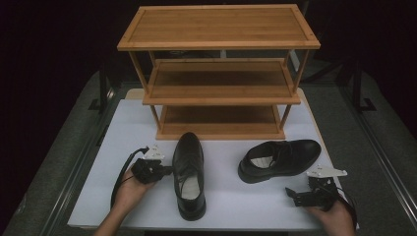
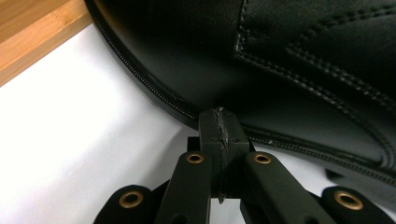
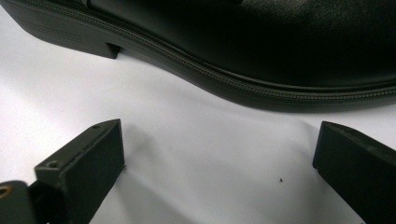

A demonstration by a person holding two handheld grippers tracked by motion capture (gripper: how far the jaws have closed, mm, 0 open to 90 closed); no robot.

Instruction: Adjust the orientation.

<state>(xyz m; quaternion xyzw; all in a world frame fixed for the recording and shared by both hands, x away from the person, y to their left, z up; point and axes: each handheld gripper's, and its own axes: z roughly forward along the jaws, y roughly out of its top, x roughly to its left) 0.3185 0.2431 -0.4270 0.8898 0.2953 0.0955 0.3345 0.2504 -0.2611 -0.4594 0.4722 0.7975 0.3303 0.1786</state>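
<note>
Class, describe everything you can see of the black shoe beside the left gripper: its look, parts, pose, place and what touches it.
The left shoe is a glossy black dress shoe, leather by its look, with a pale lining and stitched seams along its welt. It stands upright on the white table, toe toward the wooden rack, heel toward the person. The left gripper, jaws shut and empty, has its tips against the shoe's side just above the sole. The other shoe lies apart to its right.
</note>
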